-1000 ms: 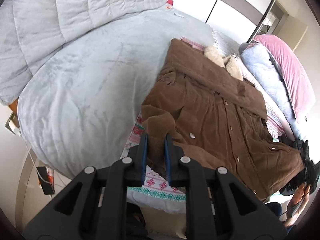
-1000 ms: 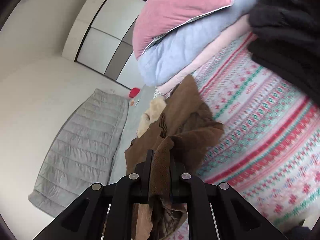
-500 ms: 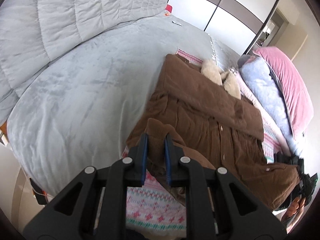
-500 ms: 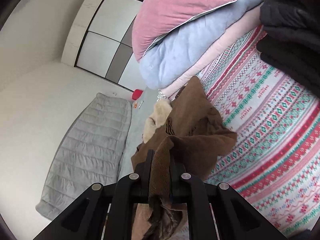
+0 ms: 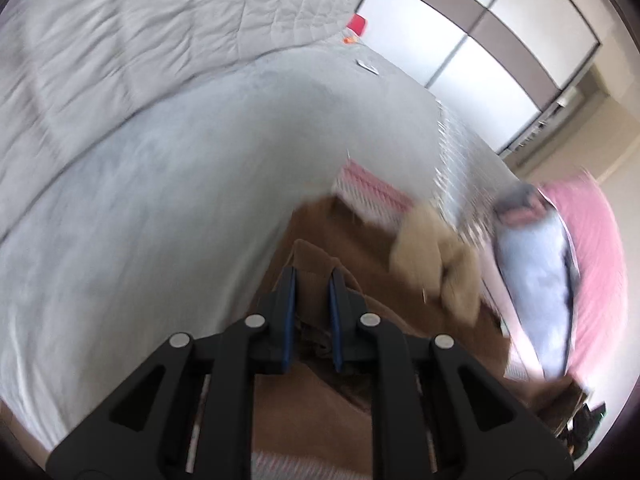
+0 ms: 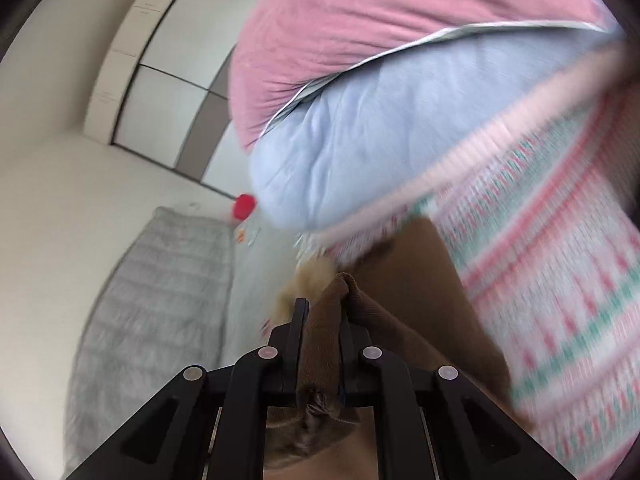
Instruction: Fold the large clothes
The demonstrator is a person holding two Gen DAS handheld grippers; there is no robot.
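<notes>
Left tool (image 5: 312, 280) clamped on brown coat (image 5: 440, 320), right tool (image 6: 323, 312) likewise pinching its edge

Both views are smeared by motion blur. In the left wrist view the brown coat (image 5: 320, 408) runs out past the bottom edge, its buttons cannot be made out, and its cream fleece collar (image 5: 436, 256) is only a soft shape. The small flat thing (image 5: 368, 66) on the grey bed (image 5: 160, 208) is too small to tell. In the right wrist view the patterned blanket (image 6: 560, 300) shows as streaks, cut off at the right, and the red thing (image 6: 245, 205) stays unidentifiable.
</notes>
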